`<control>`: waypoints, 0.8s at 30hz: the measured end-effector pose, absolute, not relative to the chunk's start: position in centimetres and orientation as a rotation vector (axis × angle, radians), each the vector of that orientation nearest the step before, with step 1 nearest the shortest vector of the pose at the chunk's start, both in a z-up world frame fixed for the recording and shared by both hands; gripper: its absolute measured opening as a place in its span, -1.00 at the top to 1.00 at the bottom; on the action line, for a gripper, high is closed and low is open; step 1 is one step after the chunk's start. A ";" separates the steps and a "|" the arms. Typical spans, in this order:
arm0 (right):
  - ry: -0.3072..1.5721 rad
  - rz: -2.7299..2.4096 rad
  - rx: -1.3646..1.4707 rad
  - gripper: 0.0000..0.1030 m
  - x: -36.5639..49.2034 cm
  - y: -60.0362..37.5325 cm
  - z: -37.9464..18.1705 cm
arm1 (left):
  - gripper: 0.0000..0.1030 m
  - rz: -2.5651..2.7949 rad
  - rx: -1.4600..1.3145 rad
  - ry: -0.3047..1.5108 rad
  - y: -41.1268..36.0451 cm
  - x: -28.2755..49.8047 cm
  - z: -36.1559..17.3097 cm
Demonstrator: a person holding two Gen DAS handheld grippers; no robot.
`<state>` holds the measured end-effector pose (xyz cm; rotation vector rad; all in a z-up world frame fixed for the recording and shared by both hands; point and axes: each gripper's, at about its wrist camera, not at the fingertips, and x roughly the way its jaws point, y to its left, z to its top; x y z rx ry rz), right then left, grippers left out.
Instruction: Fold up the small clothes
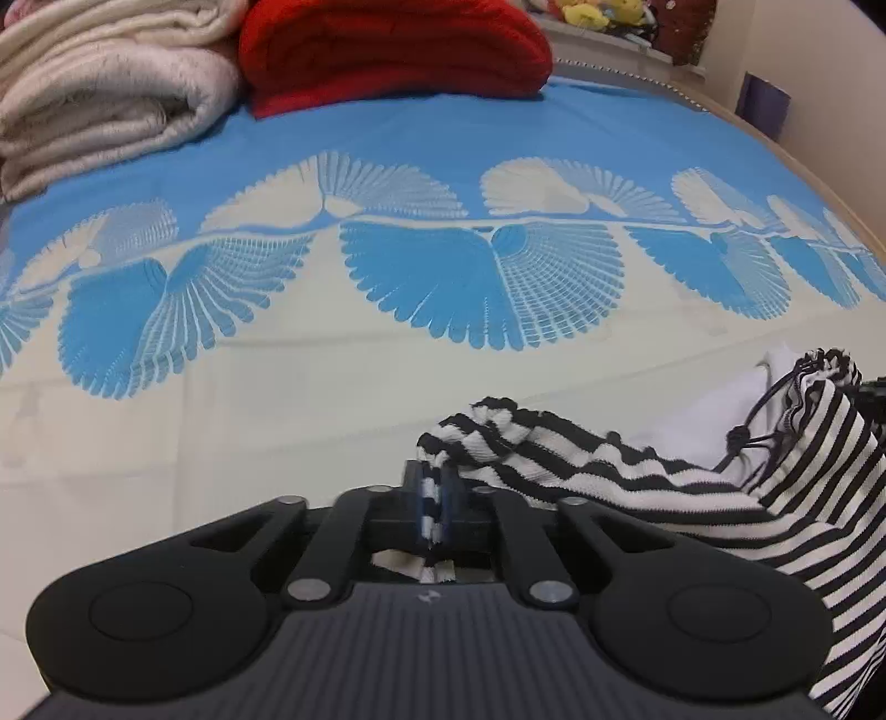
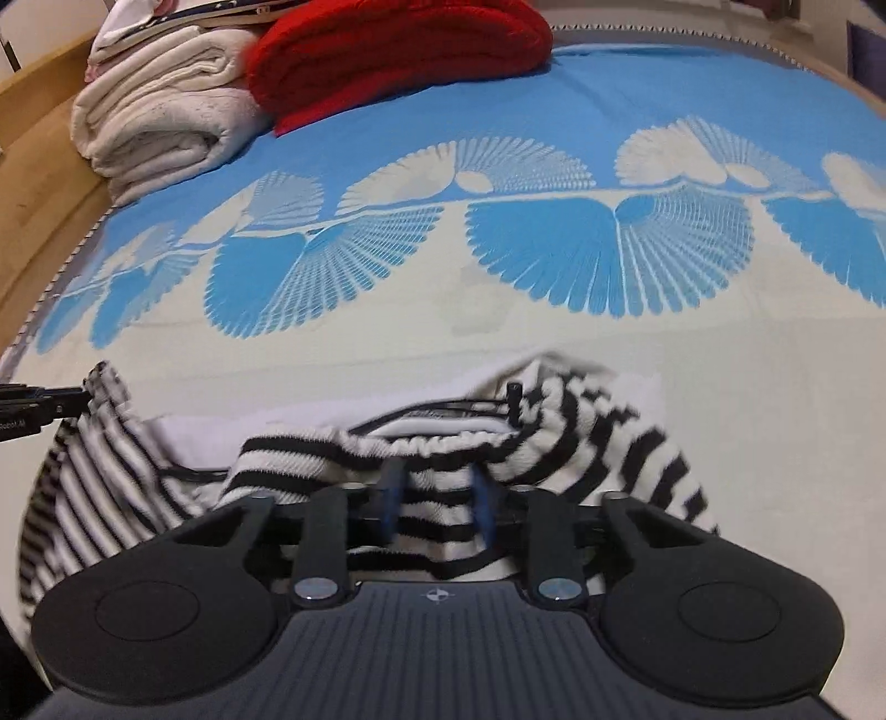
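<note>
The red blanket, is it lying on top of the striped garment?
No, the red blanket sits far back on the bed, apart from the striped garment nearby.

A bed (image 1: 277, 443) filled both views, covered by a cream and blue bedspread (image 2: 554, 111) printed with fan-shaped feather motifs. At the bed's far end sat a folded red blanket (image 2: 398, 61), with folded cream blankets (image 2: 160, 133) just left of it. A wooden bed frame (image 2: 39, 138) edged the bed's left side, and a pale wall (image 1: 830, 83) stood beyond its far right corner.

Black grippers (image 1: 431, 509) w/ blue-padded fingers (image 2: 480, 498), silver rivets, ribbed grey housing
</note>
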<state>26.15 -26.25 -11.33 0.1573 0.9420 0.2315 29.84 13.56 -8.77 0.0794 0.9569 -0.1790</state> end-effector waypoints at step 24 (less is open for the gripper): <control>0.793 0.043 0.109 0.44 28.6 -29.7 -9.7 | 0.14 -0.095 -0.257 1.074 20.6 29.6 -7.4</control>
